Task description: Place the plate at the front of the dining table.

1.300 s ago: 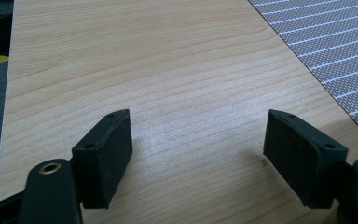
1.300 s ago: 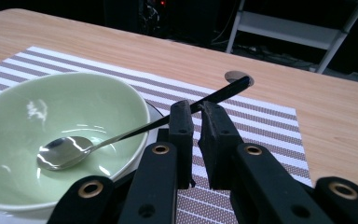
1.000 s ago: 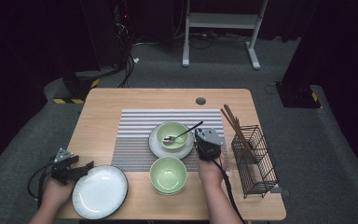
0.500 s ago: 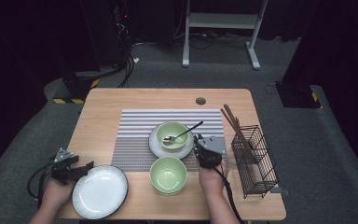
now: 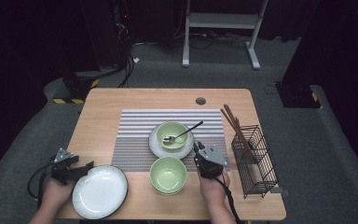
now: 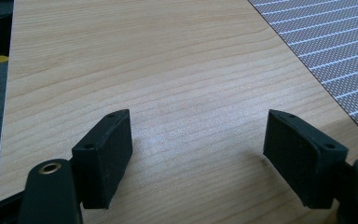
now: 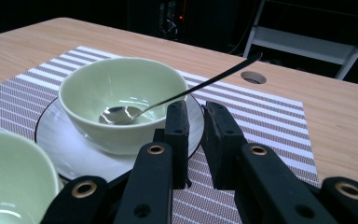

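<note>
Bare wooden table (image 5: 121, 100) lies open along the far edge and the left side, and the left gripper (image 6: 198, 154) stands over unobstructed wood with its jaws wide apart, the white plate (image 5: 100, 191) just to its right in the high view. The right gripper (image 5: 207, 158), jaws nearly together with nothing between them, sits in a narrow lane bounded by the near green bowl (image 5: 168, 173), the far green bowl (image 7: 121, 100) on its saucer (image 7: 65, 149), and the wire basket (image 5: 254, 161). The spoon (image 7: 186, 93) handle projects from the far bowl over the striped mat (image 7: 270, 116), crossing the approach ahead of that gripper.
</note>
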`<action>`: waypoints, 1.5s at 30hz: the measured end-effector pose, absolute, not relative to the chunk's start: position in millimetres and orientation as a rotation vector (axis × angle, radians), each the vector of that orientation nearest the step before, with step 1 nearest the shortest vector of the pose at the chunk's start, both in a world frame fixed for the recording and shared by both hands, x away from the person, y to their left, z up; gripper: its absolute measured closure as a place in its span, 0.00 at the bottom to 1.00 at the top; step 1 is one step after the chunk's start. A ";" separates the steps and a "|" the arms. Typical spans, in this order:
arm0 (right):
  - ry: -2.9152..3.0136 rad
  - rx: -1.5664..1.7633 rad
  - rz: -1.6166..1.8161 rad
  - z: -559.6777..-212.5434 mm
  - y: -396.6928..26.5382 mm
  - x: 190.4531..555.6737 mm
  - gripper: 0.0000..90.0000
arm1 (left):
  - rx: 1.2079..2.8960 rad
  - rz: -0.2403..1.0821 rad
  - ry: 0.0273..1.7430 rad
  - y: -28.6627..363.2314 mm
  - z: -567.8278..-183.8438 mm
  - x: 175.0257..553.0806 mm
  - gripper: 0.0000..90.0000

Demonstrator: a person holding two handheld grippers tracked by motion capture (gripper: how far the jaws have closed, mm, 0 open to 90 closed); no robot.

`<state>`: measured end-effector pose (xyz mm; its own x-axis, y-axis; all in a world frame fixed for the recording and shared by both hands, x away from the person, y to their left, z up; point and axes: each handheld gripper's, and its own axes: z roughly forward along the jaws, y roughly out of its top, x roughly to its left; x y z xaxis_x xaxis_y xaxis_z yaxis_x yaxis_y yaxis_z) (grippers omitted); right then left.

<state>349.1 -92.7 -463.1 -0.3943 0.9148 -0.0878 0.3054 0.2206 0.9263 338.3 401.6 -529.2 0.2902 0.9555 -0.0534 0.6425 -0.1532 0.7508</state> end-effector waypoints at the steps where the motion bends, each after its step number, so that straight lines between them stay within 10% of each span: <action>1: 1.832 1.129 1.169 -463.9 -92.9 347.9 0.88 | 1.881 0.587 1.430 401.6 -529.2 338.3 0.26; 45: 1.746 1.114 1.211 -444.7 -108.7 333.5 0.77 | 1.877 0.591 1.436 400.7 -529.2 338.8 0.26</action>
<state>333.5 -108.7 -444.7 -0.3624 0.9281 -0.0855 0.2454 0.1835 0.9519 338.8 400.7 -529.2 0.2845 0.9572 -0.0526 0.6425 -0.1497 0.7515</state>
